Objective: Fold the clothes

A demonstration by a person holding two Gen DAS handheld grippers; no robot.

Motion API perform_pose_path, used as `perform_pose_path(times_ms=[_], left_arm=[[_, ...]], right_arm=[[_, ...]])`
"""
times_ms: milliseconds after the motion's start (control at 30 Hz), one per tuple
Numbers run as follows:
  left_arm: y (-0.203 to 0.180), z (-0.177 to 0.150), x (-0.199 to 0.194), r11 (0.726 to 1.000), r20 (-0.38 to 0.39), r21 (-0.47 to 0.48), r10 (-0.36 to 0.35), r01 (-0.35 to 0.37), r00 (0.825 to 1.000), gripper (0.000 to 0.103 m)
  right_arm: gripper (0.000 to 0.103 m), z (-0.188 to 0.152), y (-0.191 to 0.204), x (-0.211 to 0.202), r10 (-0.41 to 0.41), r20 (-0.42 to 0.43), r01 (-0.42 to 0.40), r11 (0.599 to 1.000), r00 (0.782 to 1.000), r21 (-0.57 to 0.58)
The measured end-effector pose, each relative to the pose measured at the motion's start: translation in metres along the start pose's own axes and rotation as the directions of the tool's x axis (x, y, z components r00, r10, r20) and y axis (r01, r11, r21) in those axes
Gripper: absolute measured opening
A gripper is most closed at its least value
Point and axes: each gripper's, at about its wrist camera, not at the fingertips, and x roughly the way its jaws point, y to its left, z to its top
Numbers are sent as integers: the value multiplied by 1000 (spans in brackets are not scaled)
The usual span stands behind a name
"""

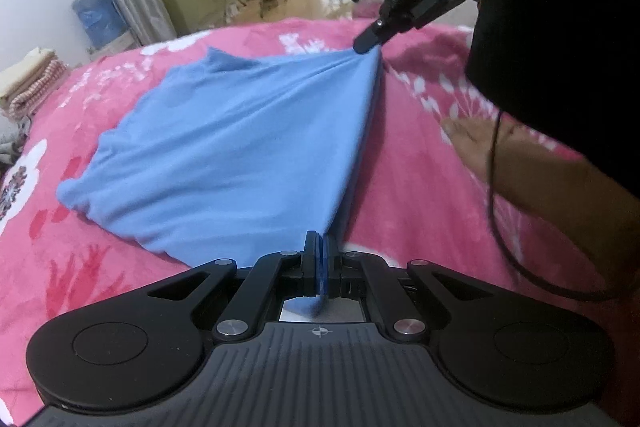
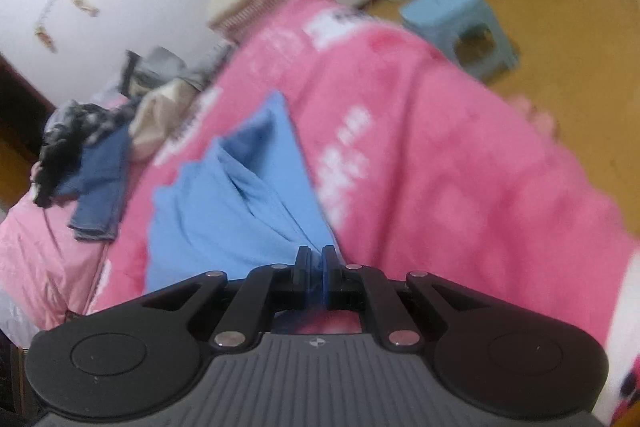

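Bedroom scene w/ a pink floral blanket (image 1: 420, 187) spread over the bed, wood floor beyond, a blue stool (image 2: 460, 23) beside the bed and a heap of other clothes (image 2: 92, 155) near the far end.

Risks as I judge them from my end:
- Both holds are thin pinches at the fabric edge. Left hand-held gripper (image 1: 320, 247) is clamped on a bunched corner of the blue garment (image 1: 224, 155), w/ a bit of cloth poking through behind its fingers; right hand-held gripper (image 1: 366, 43) is likewise closed on another corner. If I pull the two apart harder, one corner could slip out and the stretched edge collapses.
- Edge between the grippers is taut, rest of the cloth drags on the fuzzy blanket. Friction could leave the far side behind, so any fold lands crooked or bunched.
- Right wrist view is blurred, so I can't judge alignment well from that side.
- A bare foot (image 1: 472, 143) sits just beside the garment's lifted edge; cloth or the dangling cable (image 1: 496, 211) could snag there.

Garment itself: light blue, soft knit, prob. a T-shirt. It lies mid-bed, near edge raised between the two grippers, far part resting on the blanket w/ a peak sticking up at the back and creases radiating from each pinch. Looks doubled along the raised edge, but I can't tell how many layers.
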Motion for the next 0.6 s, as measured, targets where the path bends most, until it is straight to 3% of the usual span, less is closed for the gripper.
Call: perform_pose_path(times_ms=[167, 400, 500, 533, 600], left_arm=[[2, 1, -4, 1000, 2, -12, -11, 11, 1000, 0], [10, -3, -3, 995, -41, -81, -68, 65, 997, 1], [14, -5, -3, 990, -58, -112, -94, 87, 994, 4], [15, -6, -3, 988, -64, -122, -102, 94, 993, 9], [17, -7, -2, 984, -75, -142, -120, 108, 990, 17]], right_arm=[[4, 5, 9, -9, 21, 48, -19, 999, 999, -46], [4, -5, -10, 6, -18, -42, 18, 1000, 999, -10], [13, 4, -9, 0, -21, -73, 22, 1000, 997, 14], [22, 8, -9, -4, -27, -76, 28, 999, 997, 21], [26, 18, -7, -15, -45, -48, 45, 999, 998, 5]])
